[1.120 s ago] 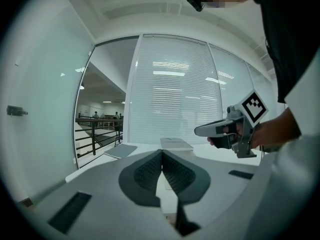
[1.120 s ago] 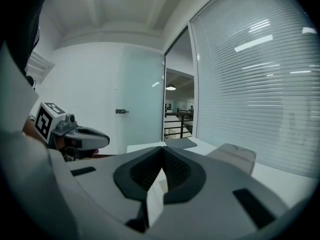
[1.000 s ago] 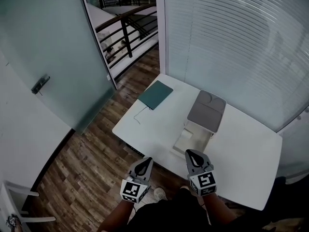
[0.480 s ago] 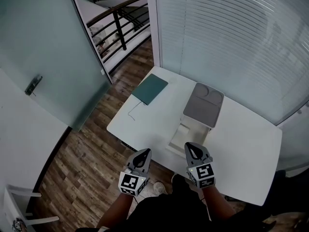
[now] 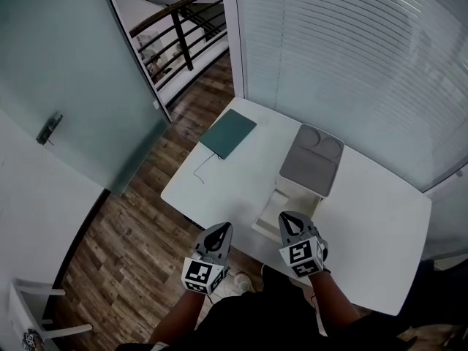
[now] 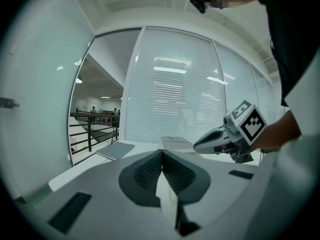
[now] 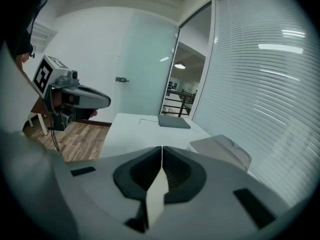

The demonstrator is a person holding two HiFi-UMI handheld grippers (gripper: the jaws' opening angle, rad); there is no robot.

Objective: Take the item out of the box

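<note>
A white box (image 5: 291,199) stands open on the white table (image 5: 227,185), its grey lid (image 5: 313,159) raised at the far side. What lies inside I cannot make out. My right gripper (image 5: 287,219) hovers at the box's near end, shut and empty; in the right gripper view its pads (image 7: 162,149) meet, with the lid (image 7: 222,149) ahead on the right. My left gripper (image 5: 218,230) is shut and empty, off the table's near edge, left of the box. In the left gripper view its closed jaws (image 6: 162,153) point at the box (image 6: 176,143), and the right gripper (image 6: 196,146) shows beside it.
A teal flat pad (image 5: 228,133) lies at the table's far left corner, with a thin cable (image 5: 199,170) trailing from it. Slatted blinds (image 5: 351,57) stand behind the table, a frosted glass door (image 5: 66,72) at the left. Wooden floor (image 5: 124,240) lies below the near edge.
My right gripper has sunk, rolled a little and come nearer the box's near end. My left gripper has drifted slightly forward. Both stay shut.
</note>
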